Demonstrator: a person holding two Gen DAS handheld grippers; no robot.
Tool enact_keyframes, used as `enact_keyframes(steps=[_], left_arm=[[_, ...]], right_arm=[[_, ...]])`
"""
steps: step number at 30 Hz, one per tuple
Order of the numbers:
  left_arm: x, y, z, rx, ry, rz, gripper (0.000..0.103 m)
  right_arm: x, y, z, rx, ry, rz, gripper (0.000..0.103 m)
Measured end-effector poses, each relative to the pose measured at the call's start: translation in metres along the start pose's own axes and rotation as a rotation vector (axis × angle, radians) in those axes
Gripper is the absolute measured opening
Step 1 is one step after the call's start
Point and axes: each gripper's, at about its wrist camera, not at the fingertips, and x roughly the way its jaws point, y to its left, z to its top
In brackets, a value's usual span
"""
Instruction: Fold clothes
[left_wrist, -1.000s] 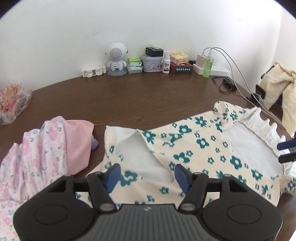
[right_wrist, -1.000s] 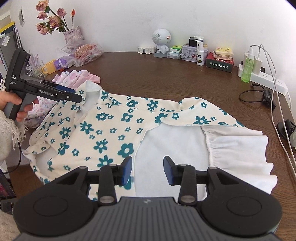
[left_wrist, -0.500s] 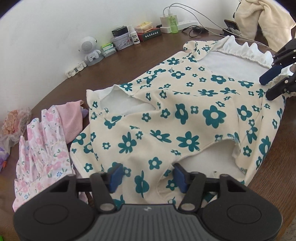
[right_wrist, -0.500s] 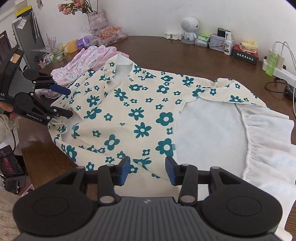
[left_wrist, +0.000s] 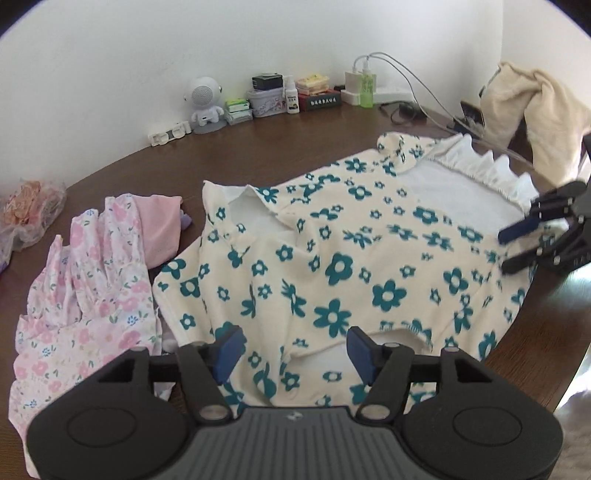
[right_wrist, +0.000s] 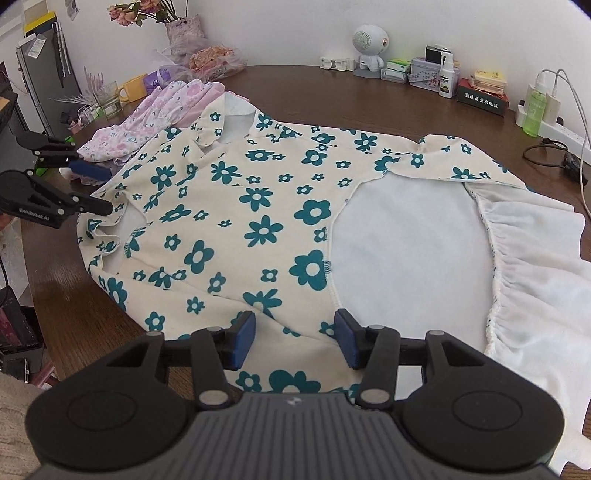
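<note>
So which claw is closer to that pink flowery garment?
Left. The left claw hovers over the floral dress's edge right beside the pink garment; the right claw is across the dress, near its white ruffle.

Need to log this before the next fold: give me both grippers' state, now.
Left gripper: open, jaws just reopened, poised over the floral dress, gripping nothing.
Right gripper: open, jaws just widening, over the dress hem, gripping nothing.
</note>
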Motion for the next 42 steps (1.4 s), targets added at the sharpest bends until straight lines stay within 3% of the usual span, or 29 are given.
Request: enact_keyframes(steps=[2, 5, 9, 10, 11, 13, 17, 19, 21, 23, 24, 28, 32, 36, 42], left_arm=[[0.007, 0.013, 0.019, -0.068, -0.006, 0.011, 0.061], [0.041, 0.035, 0.041, -0.088, 0.021, 0.164, 0.058], [0.087, 0.053, 0.061, -0.092, 0.05, 0.176, 0.053], [0.097, 0.055, 0.063, -0.095, 0.062, 0.159, 0.048], [0.105, 0.056, 0.064, -0.095, 0.073, 0.148, 0.028], [0.113, 0.057, 0.066, -0.111, 0.076, 0.135, 0.005], [0.113, 0.065, 0.063, -0.151, 0.071, 0.216, 0.005], [0.109, 0.075, 0.059, -0.213, 0.07, 0.197, 0.008], [0.099, 0.084, 0.054, -0.263, 0.049, 0.169, 0.018], [0.079, 0.089, 0.046, -0.318, 0.018, 0.15, 0.043], [0.066, 0.089, 0.041, -0.333, -0.008, 0.137, 0.045], [0.018, 0.07, 0.011, -0.308, -0.048, 0.11, 0.046], [-0.006, 0.041, -0.026, -0.246, -0.024, 0.059, 0.045], [-0.009, 0.022, -0.048, -0.208, -0.022, 0.03, 0.035], [0.002, 0.013, -0.063, -0.205, -0.004, 0.012, 0.034]], right_arm=[[0.0, 0.001, -0.001, -0.002, -0.007, 0.003, 0.054], [0.0, 0.005, -0.002, -0.018, -0.014, -0.005, 0.056], [0.001, 0.007, -0.003, -0.023, -0.021, -0.005, 0.059], [0.001, 0.007, -0.003, -0.019, -0.024, -0.003, 0.059], [0.001, 0.006, -0.003, -0.016, -0.027, -0.001, 0.059], [0.001, 0.006, -0.004, -0.014, -0.03, 0.0, 0.059], [0.001, 0.008, -0.005, -0.02, -0.034, -0.003, 0.059], [0.0, 0.009, -0.006, -0.026, -0.036, -0.007, 0.059], [0.0, 0.009, -0.007, -0.029, -0.038, -0.01, 0.059], [-0.001, 0.008, -0.008, -0.029, -0.041, -0.008, 0.059], [-0.001, 0.008, -0.008, -0.026, -0.043, -0.007, 0.059], [-0.003, 0.003, -0.008, 0.005, -0.052, 0.008, 0.059], [-0.003, 0.001, -0.005, 0.024, -0.053, 0.013, 0.059], [-0.007, 0.007, 0.003, 0.023, -0.075, 0.014, 0.06], [-0.018, 0.022, 0.013, -0.021, -0.105, -0.008, 0.059]])
